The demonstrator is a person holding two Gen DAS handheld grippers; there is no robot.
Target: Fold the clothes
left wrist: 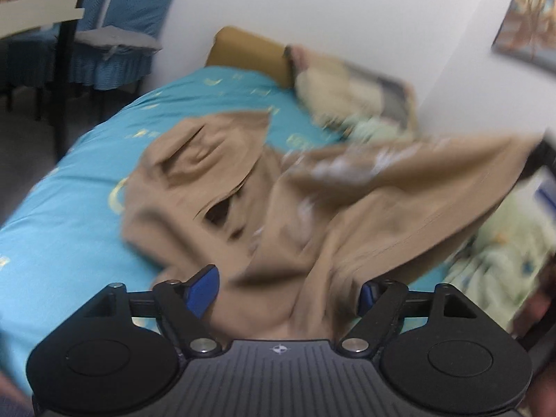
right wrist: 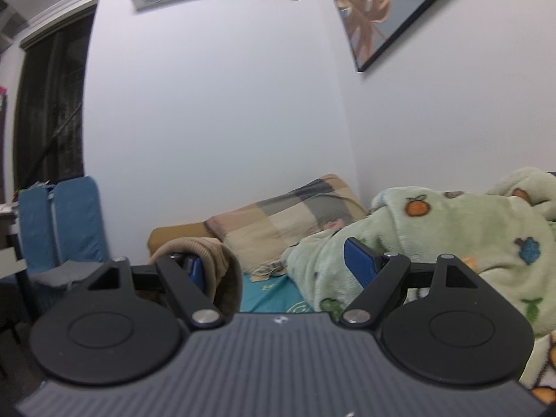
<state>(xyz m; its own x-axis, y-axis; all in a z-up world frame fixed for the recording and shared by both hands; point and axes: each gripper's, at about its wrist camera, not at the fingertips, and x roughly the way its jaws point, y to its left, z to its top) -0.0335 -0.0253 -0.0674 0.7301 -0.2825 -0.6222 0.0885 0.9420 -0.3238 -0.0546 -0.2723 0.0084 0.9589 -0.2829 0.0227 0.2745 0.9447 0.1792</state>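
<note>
A tan garment (left wrist: 264,201) lies crumpled on the blue bedsheet (left wrist: 69,208), motion-blurred. One part is stretched up to the right, where a dark object at the frame edge (left wrist: 542,153) meets its far corner. My left gripper (left wrist: 288,285) has its blue pads wide apart, with tan cloth bunched between them over the right pad. My right gripper (right wrist: 278,267) is raised and its jaws stand wide apart. A fold of tan cloth (right wrist: 215,264) hangs over its left finger (right wrist: 194,271); the right finger (right wrist: 361,264) is bare.
Two pillows (right wrist: 288,222) lie at the head of the bed against the white wall. A green fruit-print blanket (right wrist: 451,243) is heaped on the right. Blue-covered chairs (left wrist: 114,34) and a table stand to the left. A framed picture (right wrist: 382,10) hangs above.
</note>
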